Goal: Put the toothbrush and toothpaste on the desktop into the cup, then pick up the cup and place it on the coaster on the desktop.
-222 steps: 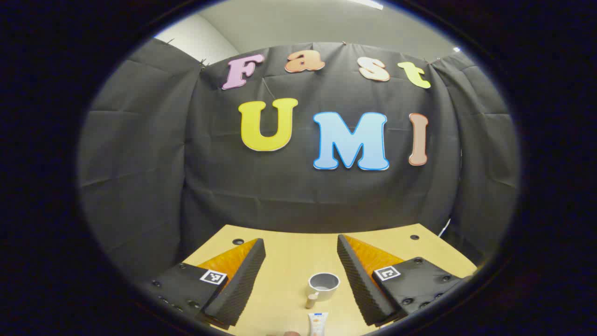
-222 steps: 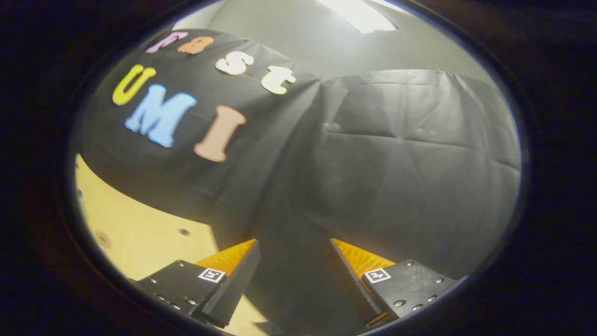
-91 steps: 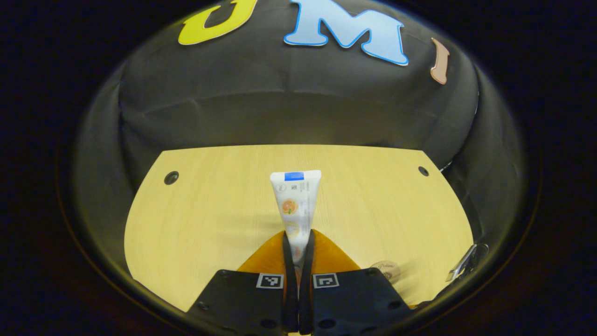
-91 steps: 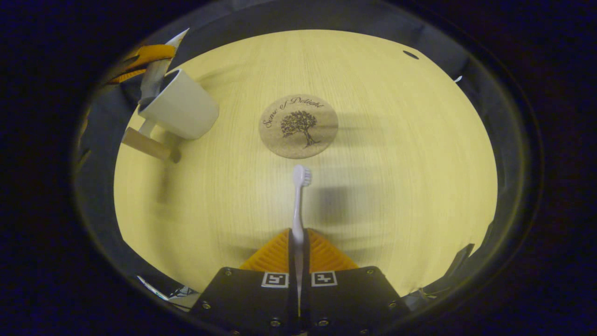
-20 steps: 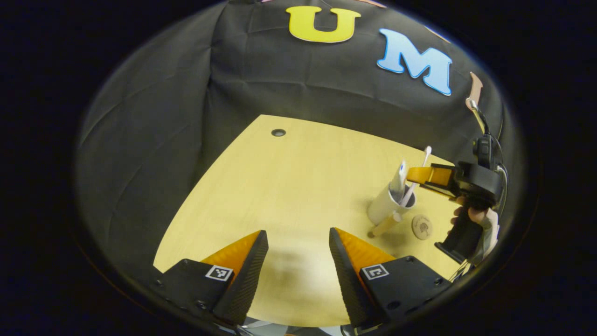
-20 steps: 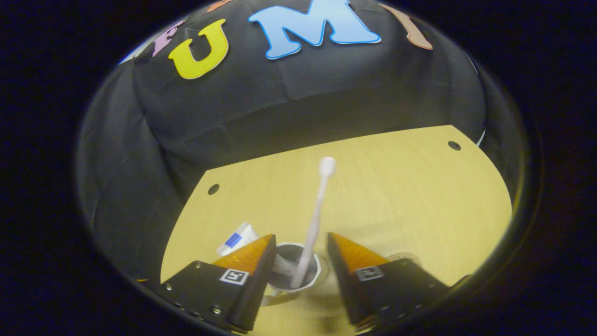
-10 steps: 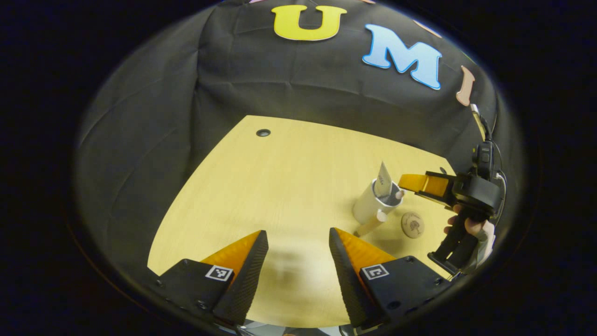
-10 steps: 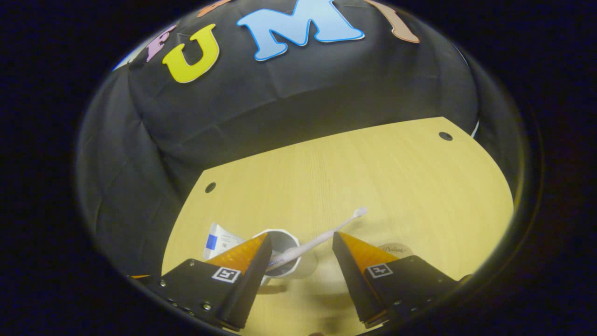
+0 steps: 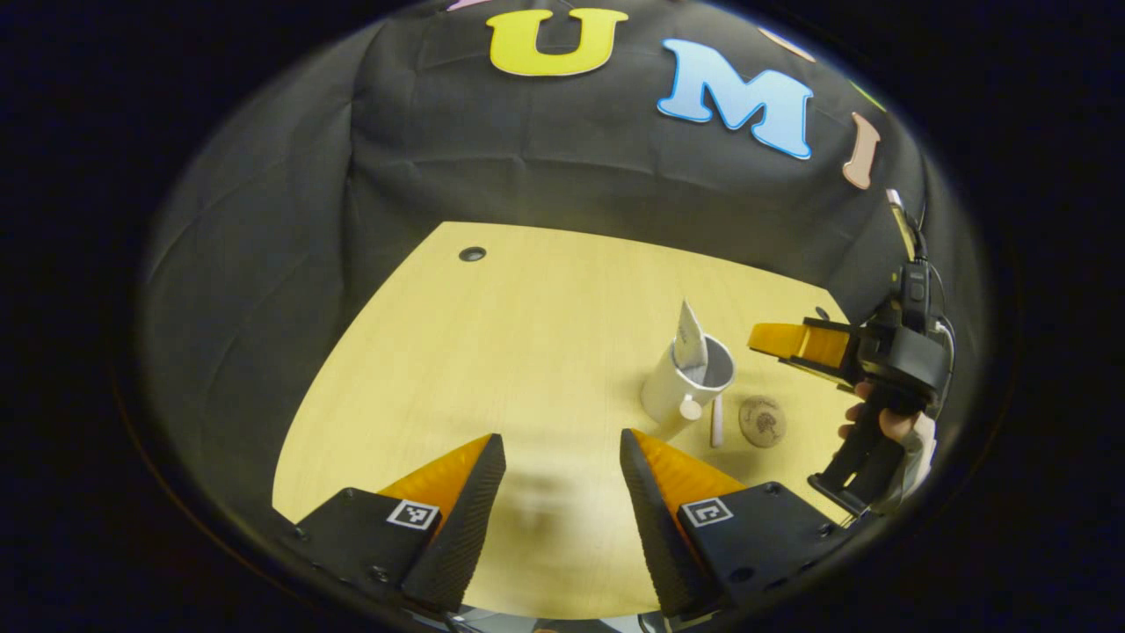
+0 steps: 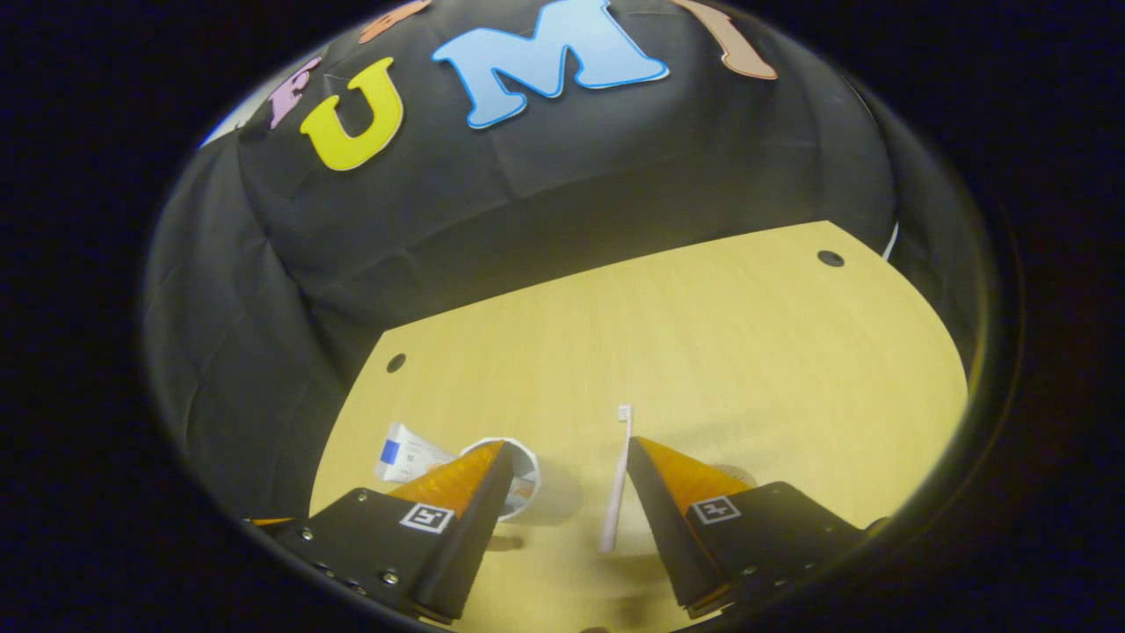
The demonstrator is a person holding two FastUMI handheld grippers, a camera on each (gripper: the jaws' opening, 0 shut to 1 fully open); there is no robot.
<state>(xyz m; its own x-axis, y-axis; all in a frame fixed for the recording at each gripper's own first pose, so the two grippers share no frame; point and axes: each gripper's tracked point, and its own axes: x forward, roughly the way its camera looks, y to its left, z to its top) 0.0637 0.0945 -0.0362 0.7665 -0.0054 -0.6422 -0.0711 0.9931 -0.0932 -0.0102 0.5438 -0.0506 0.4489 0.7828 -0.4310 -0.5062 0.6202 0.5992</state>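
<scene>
A white cup point(image 9: 681, 393) with a wooden handle stands on the wooden table point(image 9: 492, 352), and the toothpaste tube point(image 9: 690, 337) sticks up out of it. The white toothbrush point(image 9: 716, 420) lies flat on the table between the cup and the round cork coaster point(image 9: 761, 422). My right gripper point(image 9: 766, 338) hovers open just right of the cup, held by a hand point(image 9: 881, 424). In the right gripper view the toothbrush point(image 10: 617, 479) lies between the open fingers of my right gripper point(image 10: 567, 447), while the cup point(image 10: 525, 482) and toothpaste point(image 10: 406, 454) peek out beside its left finger. My left gripper point(image 9: 559, 438) is open, well short of the cup.
The coaster's edge point(image 10: 736, 475) shows behind the right gripper's right finger. Black cloth walls close in the table at the back and sides. Bare tabletop point(image 10: 747, 334) stretches beyond the cup, with small round holes near the far corners.
The toothbrush stood in the cup a second ago, tipped over its rim, and now lies on the table beside the cup. The right gripper has drawn back slightly.
</scene>
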